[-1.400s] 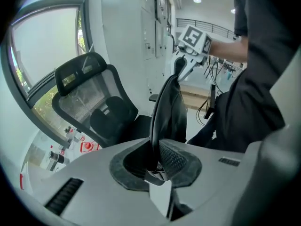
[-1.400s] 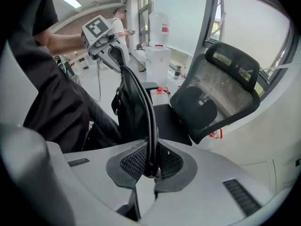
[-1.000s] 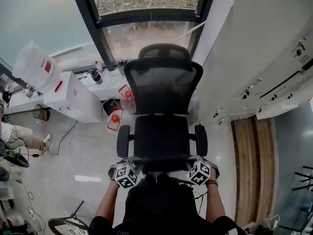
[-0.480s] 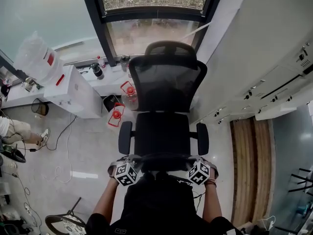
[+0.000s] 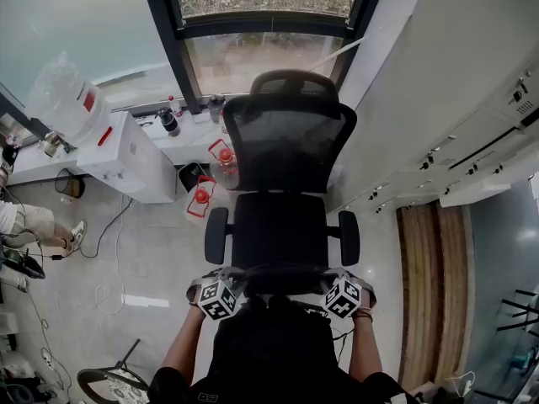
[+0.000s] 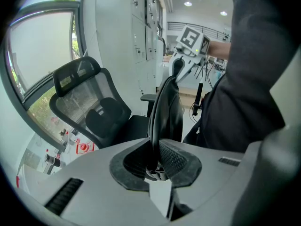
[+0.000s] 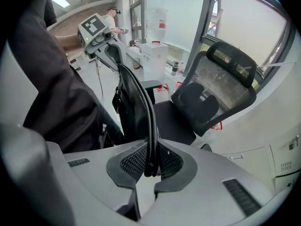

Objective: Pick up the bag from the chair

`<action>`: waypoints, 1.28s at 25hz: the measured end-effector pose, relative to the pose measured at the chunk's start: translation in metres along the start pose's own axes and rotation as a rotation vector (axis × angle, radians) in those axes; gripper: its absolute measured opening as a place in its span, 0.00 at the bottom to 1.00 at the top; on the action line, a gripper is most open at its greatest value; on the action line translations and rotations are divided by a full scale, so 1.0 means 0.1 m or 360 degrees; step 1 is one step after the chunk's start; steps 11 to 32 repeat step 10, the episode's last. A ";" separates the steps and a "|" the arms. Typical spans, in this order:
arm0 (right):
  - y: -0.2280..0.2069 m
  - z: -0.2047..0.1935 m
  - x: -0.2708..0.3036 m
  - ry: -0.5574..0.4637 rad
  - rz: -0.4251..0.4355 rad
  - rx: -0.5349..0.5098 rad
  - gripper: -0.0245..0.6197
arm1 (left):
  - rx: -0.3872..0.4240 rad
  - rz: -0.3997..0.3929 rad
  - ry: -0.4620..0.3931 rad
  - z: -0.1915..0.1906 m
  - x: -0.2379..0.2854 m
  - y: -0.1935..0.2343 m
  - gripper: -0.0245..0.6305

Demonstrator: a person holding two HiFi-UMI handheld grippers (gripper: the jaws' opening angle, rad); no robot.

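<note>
Though jug label [image 5: 87,101] looks illegible, left tongs [image 6: 157,166] and right tongs [image 7: 150,166] clamp bag [image 6: 167,112].

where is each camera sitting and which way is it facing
Head view: on the person's head, facing steeply down at the chair; forearms, left tongs and right tongs show at the bottom.
Left gripper view: on the left tongs, facing along jaws shut on the black bag toward the right tongs; dark clothing at right.
Right gripper view: on the right tongs, jaws shut on the bag, facing the left tongs; dark clothing at left.
Shared: both gripper views show chair and bag.
</note>
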State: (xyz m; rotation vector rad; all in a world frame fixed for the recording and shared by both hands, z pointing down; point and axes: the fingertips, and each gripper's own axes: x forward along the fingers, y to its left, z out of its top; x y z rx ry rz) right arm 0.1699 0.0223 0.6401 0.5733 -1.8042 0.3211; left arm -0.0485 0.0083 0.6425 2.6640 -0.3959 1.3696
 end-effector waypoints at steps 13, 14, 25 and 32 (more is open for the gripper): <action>0.03 -0.03 -0.04 -0.0004 0.0004 -0.0007 0.09 | 0.0001 -0.0007 -0.0003 0.02 0.00 -0.05 0.10; 0.03 -0.03 -0.04 -0.0004 0.0004 -0.0007 0.09 | 0.0001 -0.0007 -0.0003 0.02 0.00 -0.05 0.10; 0.03 -0.03 -0.04 -0.0004 0.0004 -0.0007 0.09 | 0.0001 -0.0007 -0.0003 0.02 0.00 -0.05 0.10; 0.03 -0.03 -0.04 -0.0004 0.0004 -0.0007 0.09 | 0.0001 -0.0007 -0.0003 0.02 0.00 -0.05 0.10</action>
